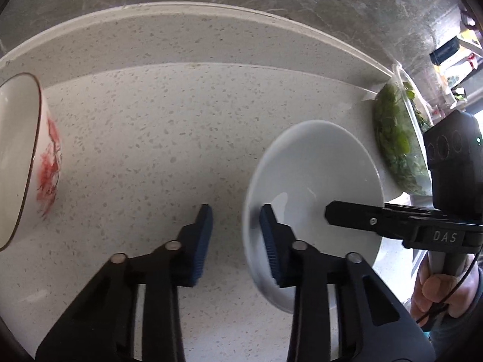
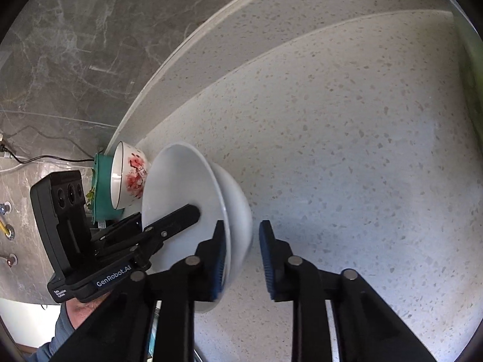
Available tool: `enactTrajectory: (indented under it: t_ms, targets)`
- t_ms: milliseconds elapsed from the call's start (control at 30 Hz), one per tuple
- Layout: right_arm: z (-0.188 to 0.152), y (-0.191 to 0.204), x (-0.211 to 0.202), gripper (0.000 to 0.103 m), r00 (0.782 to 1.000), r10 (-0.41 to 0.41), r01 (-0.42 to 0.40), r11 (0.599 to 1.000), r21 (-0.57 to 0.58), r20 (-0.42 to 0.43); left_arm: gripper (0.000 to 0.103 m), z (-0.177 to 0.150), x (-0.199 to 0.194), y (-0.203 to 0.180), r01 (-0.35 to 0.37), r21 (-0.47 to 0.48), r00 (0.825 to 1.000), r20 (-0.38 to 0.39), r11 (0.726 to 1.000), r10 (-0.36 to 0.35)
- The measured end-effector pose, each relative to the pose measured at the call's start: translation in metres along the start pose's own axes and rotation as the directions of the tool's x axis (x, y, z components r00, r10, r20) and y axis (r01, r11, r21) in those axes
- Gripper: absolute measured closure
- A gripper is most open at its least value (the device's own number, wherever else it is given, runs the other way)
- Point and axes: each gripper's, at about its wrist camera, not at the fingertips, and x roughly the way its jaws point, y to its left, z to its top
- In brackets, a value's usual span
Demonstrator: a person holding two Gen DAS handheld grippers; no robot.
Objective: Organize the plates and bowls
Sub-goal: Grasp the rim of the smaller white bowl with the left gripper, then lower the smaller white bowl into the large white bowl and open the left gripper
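Note:
A plain white bowl (image 1: 314, 181) stands on the speckled counter between my two grippers; it also shows in the right wrist view (image 2: 184, 187). My left gripper (image 1: 237, 229) is open, its right finger inside the bowl and its left finger outside, the rim between them. My right gripper (image 2: 243, 247) is open too, with its left finger inside the bowl and its right finger outside. A white bowl with red painting and a dark rim (image 1: 27, 157) stands at the far left; it also shows in the right wrist view (image 2: 129, 178).
A clear container of green leaves (image 1: 398, 138) stands to the right of the white bowl by the raised counter ledge (image 1: 211, 39). A teal container (image 2: 102, 190) stands behind the painted bowl. A grey marble wall (image 2: 75, 45) rises behind the ledge.

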Motion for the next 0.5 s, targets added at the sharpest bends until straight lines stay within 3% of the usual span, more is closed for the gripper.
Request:
enactTrajectory:
  t_ms: [33,67,500]
  targets:
    - [0.000,0.002,0.001,0.083,1.000,-0.004,0.004,1.000,-0.007,0.003,0.089,0.000,0.001,-0.005,0.004,0.007,1.000,0.002,1.000,-0.004]
    - [0.001,0.007,0.004,0.083,1.000,-0.009,0.009,1.000,-0.014,0.004,0.092,0.001,0.002,-0.010,-0.004,0.014,1.000,0.002,1.000,0.004]
    - [-0.007,0.006,-0.016,0.082,0.999,0.018,-0.018,1.000,-0.014,0.035,0.092,0.000,-0.011,-0.039,-0.020,0.024,1.000,0.016,1.000,0.020]
